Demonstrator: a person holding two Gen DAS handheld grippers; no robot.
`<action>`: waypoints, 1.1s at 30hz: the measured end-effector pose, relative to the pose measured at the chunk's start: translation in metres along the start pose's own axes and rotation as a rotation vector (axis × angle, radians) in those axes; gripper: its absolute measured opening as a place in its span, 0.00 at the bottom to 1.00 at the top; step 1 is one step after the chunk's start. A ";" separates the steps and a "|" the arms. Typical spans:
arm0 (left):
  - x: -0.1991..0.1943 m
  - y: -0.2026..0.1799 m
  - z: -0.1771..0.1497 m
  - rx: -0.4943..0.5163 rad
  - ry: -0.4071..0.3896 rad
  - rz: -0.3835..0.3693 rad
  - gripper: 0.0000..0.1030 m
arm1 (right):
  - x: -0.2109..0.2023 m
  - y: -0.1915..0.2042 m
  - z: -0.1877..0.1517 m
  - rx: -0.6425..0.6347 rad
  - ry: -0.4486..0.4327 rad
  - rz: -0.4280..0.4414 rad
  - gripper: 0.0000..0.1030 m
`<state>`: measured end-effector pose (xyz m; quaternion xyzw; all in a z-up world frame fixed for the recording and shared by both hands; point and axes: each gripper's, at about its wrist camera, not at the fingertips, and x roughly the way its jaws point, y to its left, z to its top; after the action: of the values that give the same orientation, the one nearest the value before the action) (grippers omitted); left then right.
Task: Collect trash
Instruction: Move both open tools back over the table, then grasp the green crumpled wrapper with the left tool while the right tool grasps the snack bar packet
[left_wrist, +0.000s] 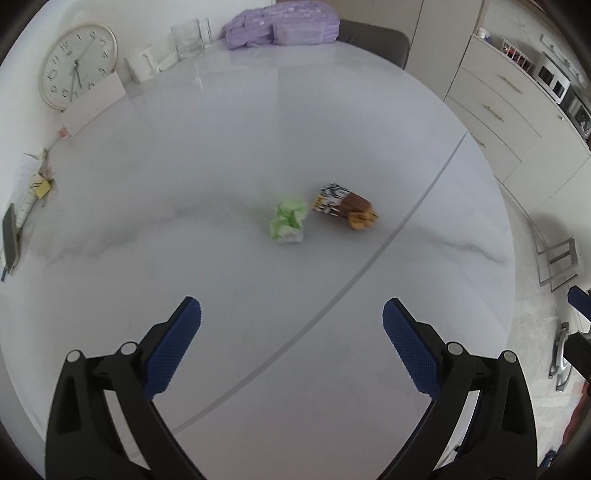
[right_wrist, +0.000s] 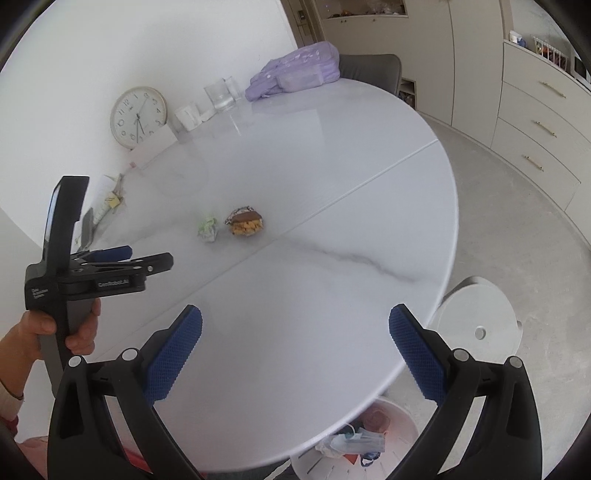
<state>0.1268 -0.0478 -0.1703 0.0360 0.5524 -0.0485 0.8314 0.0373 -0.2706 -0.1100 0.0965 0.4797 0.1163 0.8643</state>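
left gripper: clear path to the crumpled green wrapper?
Probably yes. The left gripper is open and empty, and only bare white marble table lies ahead of it up to the crumpled green wrapper.

My table (right_wrist: 332, 177) hides most of the bin (right_wrist: 384, 443) under its near edge; only a face mask (right_wrist: 356, 443) and scraps show. The wrapper's (left_wrist: 345, 206) print is too blurred to read. The left gripper (right_wrist: 122, 254) shows side-on, so I can't judge its gap there. The chair (left_wrist: 373, 40) is mostly hidden.
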 end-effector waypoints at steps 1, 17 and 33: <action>0.008 0.003 0.006 0.007 0.010 -0.011 0.92 | 0.005 0.003 0.004 -0.001 0.004 -0.005 0.98; 0.091 0.010 0.052 0.026 0.061 -0.077 0.69 | 0.075 0.026 0.042 -0.016 0.105 -0.043 0.98; 0.079 0.028 0.053 0.013 -0.001 -0.029 0.29 | 0.127 0.052 0.073 -0.166 0.204 0.039 0.98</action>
<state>0.2088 -0.0294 -0.2226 0.0337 0.5521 -0.0641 0.8306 0.1593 -0.1880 -0.1603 0.0216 0.5518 0.1815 0.8137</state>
